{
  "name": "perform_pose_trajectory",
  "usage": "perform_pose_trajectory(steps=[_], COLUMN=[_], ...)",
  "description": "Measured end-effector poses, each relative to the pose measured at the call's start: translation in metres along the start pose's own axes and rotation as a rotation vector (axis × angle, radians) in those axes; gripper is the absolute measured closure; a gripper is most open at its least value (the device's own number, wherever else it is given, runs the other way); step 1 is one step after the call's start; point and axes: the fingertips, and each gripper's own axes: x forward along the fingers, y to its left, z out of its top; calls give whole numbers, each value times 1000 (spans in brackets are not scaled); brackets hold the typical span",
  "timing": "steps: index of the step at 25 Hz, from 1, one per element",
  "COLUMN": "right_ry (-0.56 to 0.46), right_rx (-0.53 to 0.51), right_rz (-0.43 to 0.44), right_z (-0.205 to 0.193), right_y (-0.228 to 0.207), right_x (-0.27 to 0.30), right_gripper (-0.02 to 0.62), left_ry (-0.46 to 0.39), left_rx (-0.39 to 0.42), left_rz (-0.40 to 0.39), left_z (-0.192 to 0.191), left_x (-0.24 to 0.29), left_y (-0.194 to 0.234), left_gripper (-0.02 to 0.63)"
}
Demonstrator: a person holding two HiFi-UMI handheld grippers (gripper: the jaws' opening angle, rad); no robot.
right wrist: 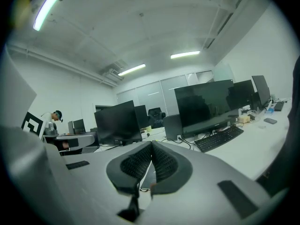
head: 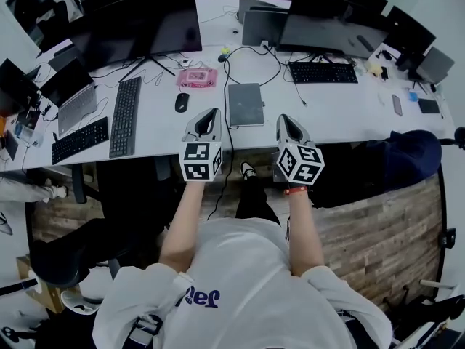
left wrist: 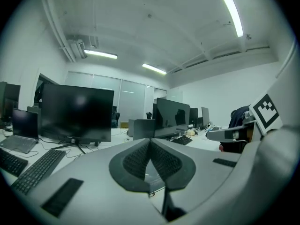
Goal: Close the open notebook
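A grey notebook (head: 245, 104) lies flat on the white desk (head: 341, 107) with its cover down, between my two grippers and a little beyond them. My left gripper (head: 211, 115) hovers over the desk's front edge just left of the notebook. Its ribbed pads (left wrist: 138, 161) meet at the tip with nothing between them. My right gripper (head: 285, 121) hangs just right of the notebook, apart from it. Its pads (right wrist: 164, 165) are also pressed together and empty. In both gripper views the jaws point level across the desk toward the monitors.
A black mouse (head: 182, 102) and a pink object (head: 197, 78) lie left of the notebook, with a black keyboard (head: 125, 116) further left. Another keyboard (head: 323, 72), a black cable (head: 231, 140), monitors (head: 138, 27) and a laptop (head: 73, 97) crowd the desk. A dark jacket (head: 407, 155) sits at right.
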Motion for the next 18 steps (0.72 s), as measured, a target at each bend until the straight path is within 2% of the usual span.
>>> perform_pose_trajectory(steps=[18], right_ry=[-7], right_rx=[-29], right_rz=[-32], right_z=[1], right_y=[-2], right_x=[-5], right_gripper=[581], left_ry=[-10], left_rx=[-21], left_rz=[-34], left_z=[-2], left_x=[8], left_y=[-4], left_gripper=[588])
